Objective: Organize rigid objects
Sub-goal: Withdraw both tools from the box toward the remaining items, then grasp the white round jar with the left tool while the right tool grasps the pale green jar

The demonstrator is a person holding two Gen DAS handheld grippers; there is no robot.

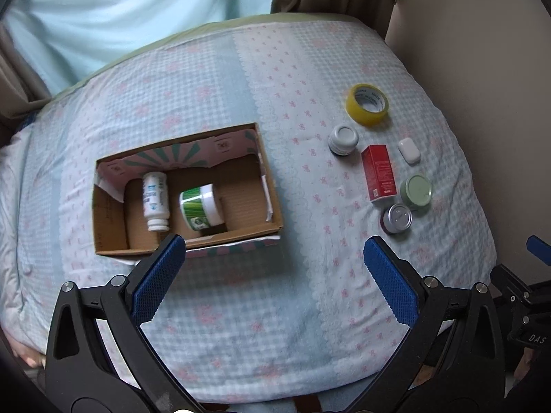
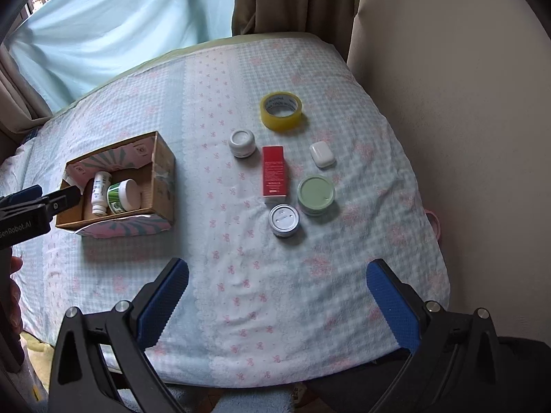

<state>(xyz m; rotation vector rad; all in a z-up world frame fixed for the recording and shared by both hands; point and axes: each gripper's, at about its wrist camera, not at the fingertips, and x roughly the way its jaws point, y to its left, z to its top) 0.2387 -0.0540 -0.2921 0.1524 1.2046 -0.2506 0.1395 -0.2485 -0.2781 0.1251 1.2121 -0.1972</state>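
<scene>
Cardboard, brown and open-topped with a pink-and-teal printed outside, forms the box (image 1: 103, 227) at the left of the checked blue-and-pink bedspread (image 1: 241, 309); a white plastic pill bottle (image 1: 155, 199) and a green-labelled white-lidded tub (image 1: 201, 208) already lie on their sides inside it. The rest waits well apart to the right: a yellow roll of clear tape (image 2: 281, 112), a small white-capped jar (image 2: 242, 143), a red rectangular carton (image 2: 274, 175), a white rounded earbud case (image 2: 322, 154), a pale green round tin (image 2: 316, 194) and a silver-lidded little jar (image 2: 284, 221). The left gripper (image 1: 275, 261) hovers with its blue pads spread wide and holding nothing, and the right gripper (image 2: 278, 284) likewise gapes empty over the bedspread. The carton probably weighs little and could dent, so it is best pinched across its long flat faces. The jars and tin look stiff and smooth (slippery at the lids, I would guess), so the side walls offer surer purchase. The soft bedding may let things tip when nudged.
</scene>
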